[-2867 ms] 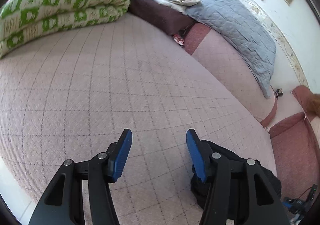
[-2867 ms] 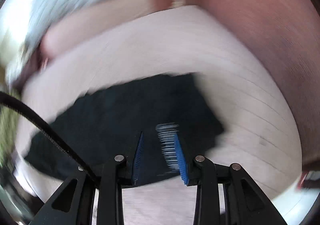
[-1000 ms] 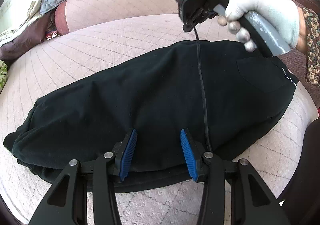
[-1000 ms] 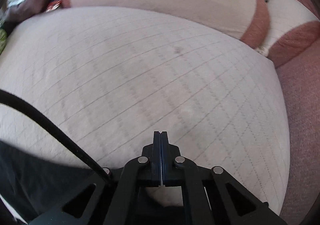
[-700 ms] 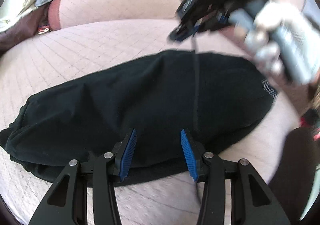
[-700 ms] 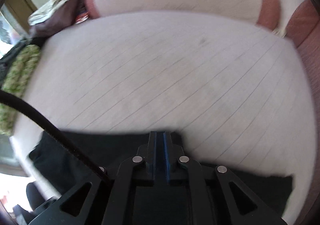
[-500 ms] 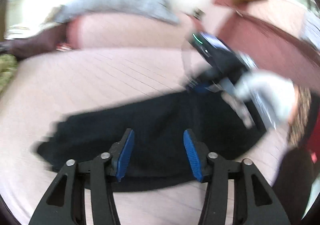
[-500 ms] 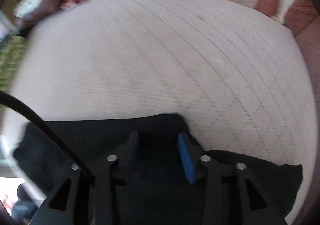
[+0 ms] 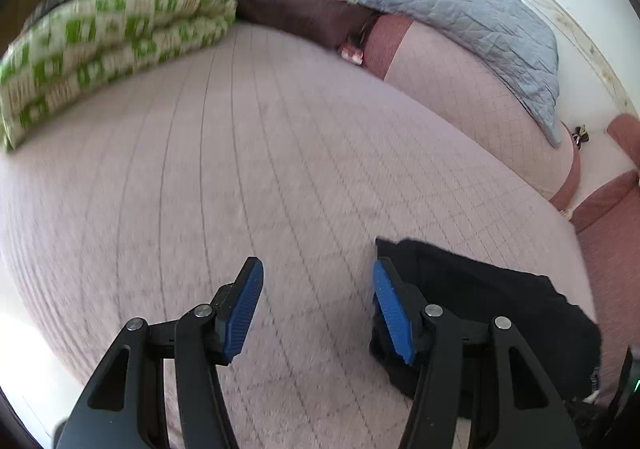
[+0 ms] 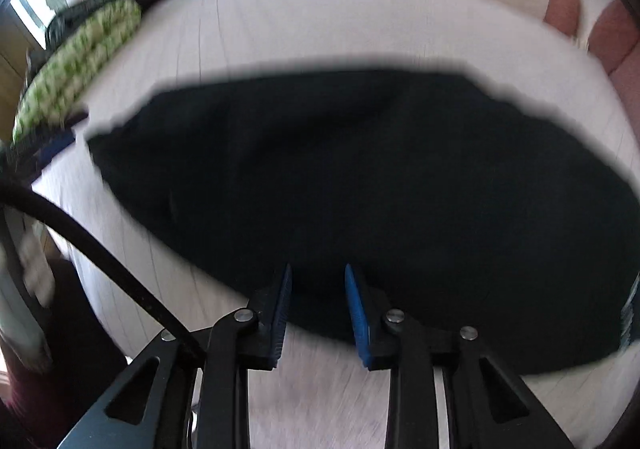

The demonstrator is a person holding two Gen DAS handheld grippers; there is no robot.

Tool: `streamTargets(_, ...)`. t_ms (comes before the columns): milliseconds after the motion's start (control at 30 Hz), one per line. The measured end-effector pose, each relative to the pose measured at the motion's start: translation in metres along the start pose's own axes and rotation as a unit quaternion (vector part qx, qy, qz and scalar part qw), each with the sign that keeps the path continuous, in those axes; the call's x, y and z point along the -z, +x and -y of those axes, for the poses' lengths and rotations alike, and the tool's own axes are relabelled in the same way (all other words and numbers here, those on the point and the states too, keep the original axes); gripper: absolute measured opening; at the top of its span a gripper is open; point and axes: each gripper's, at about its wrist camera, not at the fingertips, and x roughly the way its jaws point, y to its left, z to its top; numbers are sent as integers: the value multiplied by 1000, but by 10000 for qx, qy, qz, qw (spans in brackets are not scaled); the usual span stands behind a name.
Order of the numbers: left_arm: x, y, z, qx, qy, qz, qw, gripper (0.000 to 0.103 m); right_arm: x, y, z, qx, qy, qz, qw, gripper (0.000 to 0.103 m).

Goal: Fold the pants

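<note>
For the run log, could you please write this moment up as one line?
left claw: open, empty | right claw: open, over near edge | black pants: flat on pink quilted bed cover

Bright daylight fills the room, strongest from a window (image 10: 38,5) at the far left, which blows out to white. Both views bend hard at their dark round edges. Motion blur smears the black pants (image 10: 360,185) along their outline, and the bed (image 9: 224,185) quilting softens into streaks.

Left gripper (image 9: 318,309) black arms, ribbed blue pads, silver screws, right gripper (image 10: 316,307) alike, black cable (image 10: 92,245)
</note>
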Motion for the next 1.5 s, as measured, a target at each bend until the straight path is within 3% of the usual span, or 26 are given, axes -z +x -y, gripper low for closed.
streamTargets(100, 9, 9, -13, 283, -305, -299, 9987, 57, 13, -7, -17, 127, -531, -140, 9984, 32)
streamTargets(233, 22, 20, -9, 1161, -721, -745, 9878, 62, 0, -25, -27, -45, -752, -111, 9971, 32)
streamTargets(267, 23, 20, -4, 1160, -651, -707, 9886, 68, -11, -31, -27, -133, -705, -3, 9974, 32)
streamTargets(367, 30, 19, 12, 1061, -357, -642, 9916, 69, -52, -45, -31, -494, -471, 275, 9973, 40)
streamTargets(433, 37, 19, 19, 1034, -255, -632, 9923, 70, -87, -46, -39, -715, -485, 382, 9955, 60)
streamTargets(500, 42, 16, 28, 981, -68, -598, 9934, 69, -122, -40, -59, -961, -622, 257, 9931, 67)
streamTargets(533, 43, 18, 32, 1102, -7, -641, 9918, 50, -132, -34, -66, -1029, -660, 168, 9924, 67)
streamTargets(567, 45, 20, 35, 1282, -28, -770, 9888, 22, -150, -24, -78, -1130, -711, -3, 9911, 67)
streamTargets(633, 52, 28, 35, 1357, -224, -963, 9858, 20, -176, 0, -97, -1279, -757, -426, 9880, 67)
streamTargets(867, 53, 31, 23, 1599, -704, -939, 9801, 27, -208, 90, -166, -405, -1380, -1599, 9766, 67)
streamTargets(1000, 55, 30, 30, 1676, -660, -845, 9800, 43, -209, 128, -193, 227, -1818, -2069, 9610, 69)
streamTargets(1100, 58, 29, 42, 1464, -409, -735, 9856, 42, -209, 144, -212, 537, -2096, -2192, 9514, 71)
streamTargets(1133, 58, 28, 46, 1444, -278, -734, 9864, 33, -209, 144, -215, 546, -2158, -2187, 9501, 66)
streamTargets(1167, 58, 29, 47, 1571, -241, -807, 9840, 12, -209, 143, -220, 495, -2216, -2175, 9493, 59)
streamTargets(1233, 59, 34, 45, 1928, -424, -1026, 9749, 12, -207, 136, -224, 749, -2407, -2022, 9464, 21)
streamTargets(1367, 53, 26, 53, 2222, -409, -967, 9693, 12, -200, 106, -211, 635, -2241, -1511, 9607, 17)
streamTargets(1500, 54, 16, 94, 2466, -78, -1035, 9635, 12, -193, 61, -164, 309, -1751, -1005, 9789, 16)
